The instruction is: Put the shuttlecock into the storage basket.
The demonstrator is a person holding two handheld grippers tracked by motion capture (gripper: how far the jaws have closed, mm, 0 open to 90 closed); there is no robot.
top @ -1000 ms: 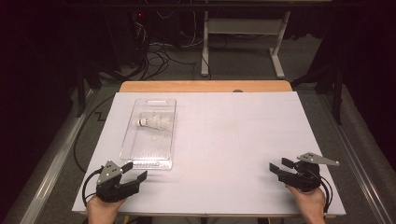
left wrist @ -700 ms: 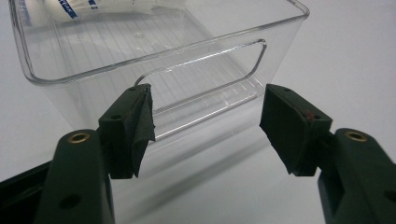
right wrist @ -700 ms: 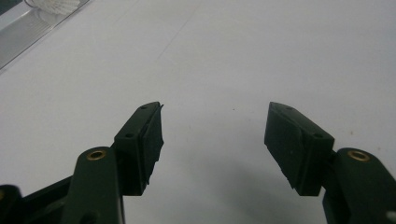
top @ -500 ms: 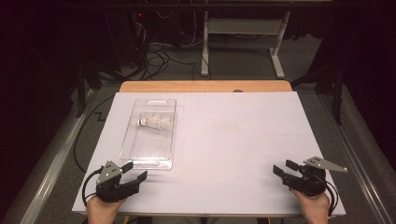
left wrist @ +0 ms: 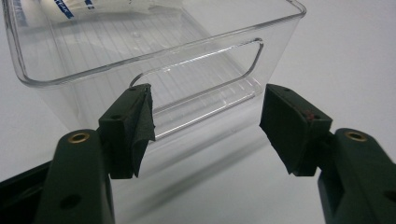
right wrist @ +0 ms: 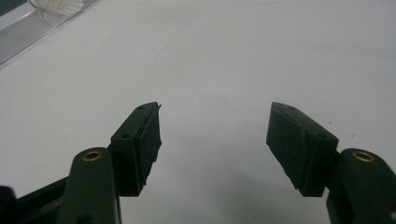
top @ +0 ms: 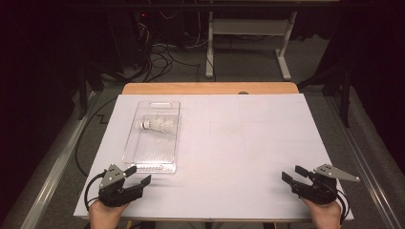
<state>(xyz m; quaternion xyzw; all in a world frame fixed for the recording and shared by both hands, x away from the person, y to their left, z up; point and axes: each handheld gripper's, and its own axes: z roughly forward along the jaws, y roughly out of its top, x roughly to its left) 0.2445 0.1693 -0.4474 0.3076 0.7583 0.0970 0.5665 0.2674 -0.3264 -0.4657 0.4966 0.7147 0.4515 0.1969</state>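
Across the white tabletop (top: pixel 229 157), which I operate from its near edge, the items are few. Largest of them is a clear plastic bin (top: pixel 153 138) standing upright on the left half of the tabletop, its long sides running from the near edge toward the far edge, with a handle slot cut in each end wall. Inside the bin, toward its far end, a white shuttlecock (top: pixel 157 124) lies on its side, cork pointing to the left edge.

At the near left corner I hold the left gripper (top: pixel 137 175). Its jaws stand apart with nothing between them, and they point at the near end wall of the bin, just short of it. From the left gripper view, the handle slot sits directly ahead of the pads (left wrist: pixel 140 126); no contact with the wall is visible.

At the near right corner I hold the right gripper (top: pixel 293 174), well apart from the bin. Its jaws are spread wide over bare tabletop and clamp nothing.
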